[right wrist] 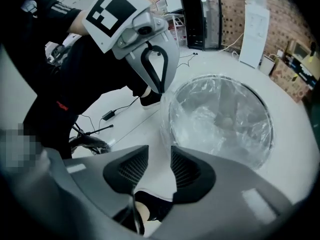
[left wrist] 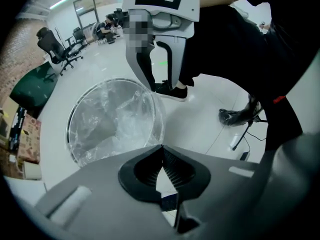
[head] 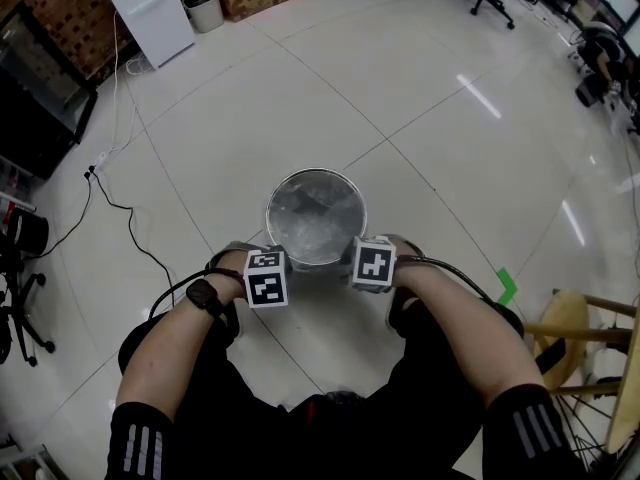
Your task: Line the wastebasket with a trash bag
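Head view: the wastebasket (head: 268,218) stands on the pale tiled floor (head: 430,118), well apart from the brick wall (head: 40,8), with the clear trash bag (head: 316,226) inside it. The left gripper (head: 265,258) and the right gripper (head: 372,254) are at its near rim, their fingers hidden under the marker cubes.

Left gripper view: the fingers are together. If any film is between them, I cannot tell.

Right gripper view: the fingers are apart, over bare floor.

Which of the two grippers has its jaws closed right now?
The left gripper: its jaws meet at the tips with nothing between them, while the right gripper has its jaws apart.
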A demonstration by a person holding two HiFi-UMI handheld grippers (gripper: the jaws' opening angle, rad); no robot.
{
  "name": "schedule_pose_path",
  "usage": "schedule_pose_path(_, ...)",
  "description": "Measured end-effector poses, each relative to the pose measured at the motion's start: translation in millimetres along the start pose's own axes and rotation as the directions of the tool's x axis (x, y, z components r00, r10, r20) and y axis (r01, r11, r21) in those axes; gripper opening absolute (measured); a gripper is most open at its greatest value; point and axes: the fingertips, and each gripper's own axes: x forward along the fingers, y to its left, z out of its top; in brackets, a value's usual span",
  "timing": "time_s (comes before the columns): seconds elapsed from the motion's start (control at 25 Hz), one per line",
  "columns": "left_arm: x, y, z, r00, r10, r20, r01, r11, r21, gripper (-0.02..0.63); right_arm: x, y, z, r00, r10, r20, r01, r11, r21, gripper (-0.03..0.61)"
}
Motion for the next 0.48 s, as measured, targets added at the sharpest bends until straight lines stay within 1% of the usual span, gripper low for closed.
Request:
schedule_pose_path(0.08, 1.9, -11.7, -2.7, 0.999, -0.049, -0.014, 0.049, 0.999, 0.006, -0.006, 4.1, 7.6, -6.3, 0.999, 0.044, -0.015, -0.043, 0.999, 0.018, 0.149)
schedule_pose_path(0.16, 9.5, -19.7, -6.3, 0.996, -0.080, -0.028, 0.080, 0.997, 0.006, -0.006, 11.6, 12.7, -10.4, 0.997, 0.068, -0.030, -0.068, 0.998, 0.017, 0.149)
schedule_pose_path(0.24, 19.7, -22.6, -12.1, 0.995, -0.092, -0.038, 0.092, 0.996, 0.001, -0.006, 20.6, 14.4, -13.6, 0.995, 0.082, -0.049, -0.081, 0.997, 0.014, 0.149)
schedule_pose_path(0.36, 33.6, -18.8, -20.6, 0.996, -0.086, -0.038, 0.085, 0.996, -0.019, -0.004, 29.7, 14.3, -16.4, 0.992, 0.101, -0.070, -0.100, 0.995, 0.014, 0.149)
schedule_pose_path(0.48, 36.1, -15.4, -26.8, 0.995, -0.099, -0.020, 0.098, 0.994, -0.053, 0.046, 24.7, 19.8, -15.5, 0.985, 0.159, -0.067, -0.158, 0.987, 0.009, 0.149)
